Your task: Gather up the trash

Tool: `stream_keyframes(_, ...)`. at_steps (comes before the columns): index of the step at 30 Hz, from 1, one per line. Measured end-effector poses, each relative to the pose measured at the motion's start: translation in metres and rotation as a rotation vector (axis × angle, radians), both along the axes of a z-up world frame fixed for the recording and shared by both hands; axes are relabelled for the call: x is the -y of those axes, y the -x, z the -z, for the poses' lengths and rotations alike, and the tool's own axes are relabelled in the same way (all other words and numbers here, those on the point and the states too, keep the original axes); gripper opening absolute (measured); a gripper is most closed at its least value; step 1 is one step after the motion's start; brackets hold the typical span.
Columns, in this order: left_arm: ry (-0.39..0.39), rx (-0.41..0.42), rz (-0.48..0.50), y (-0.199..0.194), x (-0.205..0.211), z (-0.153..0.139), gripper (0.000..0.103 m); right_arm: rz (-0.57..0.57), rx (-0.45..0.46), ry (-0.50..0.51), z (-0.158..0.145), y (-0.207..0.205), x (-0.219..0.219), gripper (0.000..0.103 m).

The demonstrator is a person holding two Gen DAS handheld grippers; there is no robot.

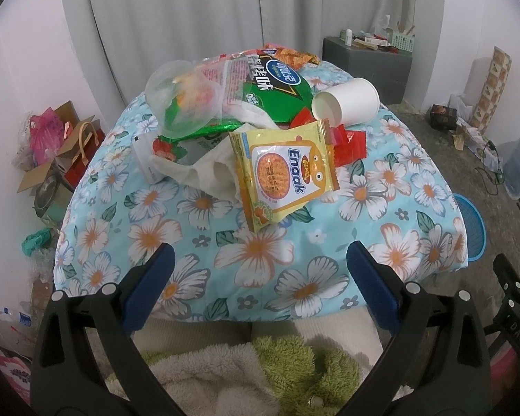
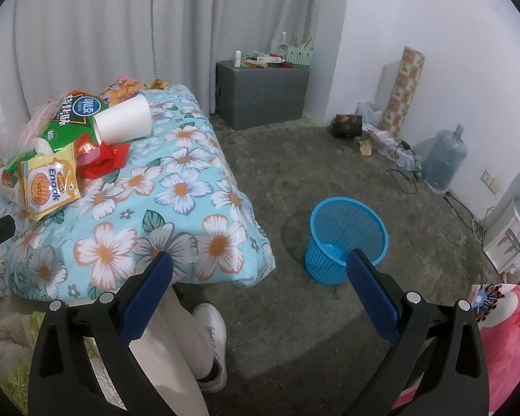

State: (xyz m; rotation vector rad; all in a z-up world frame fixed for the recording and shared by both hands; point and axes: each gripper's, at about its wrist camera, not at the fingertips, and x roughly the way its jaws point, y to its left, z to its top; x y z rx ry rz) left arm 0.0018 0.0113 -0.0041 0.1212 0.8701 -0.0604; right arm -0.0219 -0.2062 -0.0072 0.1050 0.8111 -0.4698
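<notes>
Both tongs (image 1: pixel 260 263) (image 2: pixel 260 267) gape released; crinkled wrappers (image 1: pixel 284 173) heap beside a paper cup (image 1: pixel 346 105).

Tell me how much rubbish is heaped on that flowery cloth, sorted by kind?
Counting only what shows clearly:
Paper cup, lying on its side: 1
Clear plastic cup, also tipped: 1
Yellow Enaak packet: 1
Green snack bag: 1
Red wrappers: at least 1 bunch, number unclear
Crumpled tissue: 1
Total: at least 6; more packets at the back are partly hidden.
</notes>
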Motion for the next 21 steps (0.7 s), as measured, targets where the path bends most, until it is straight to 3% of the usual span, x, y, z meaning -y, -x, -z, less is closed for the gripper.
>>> stream_keyframes(21,-0.001,-0.022,-0.005,0.001,-0.0021,0.0079,0.095,0.01,-0.008,-0.016,0.0057,-0.0023,0.0015,0.098)
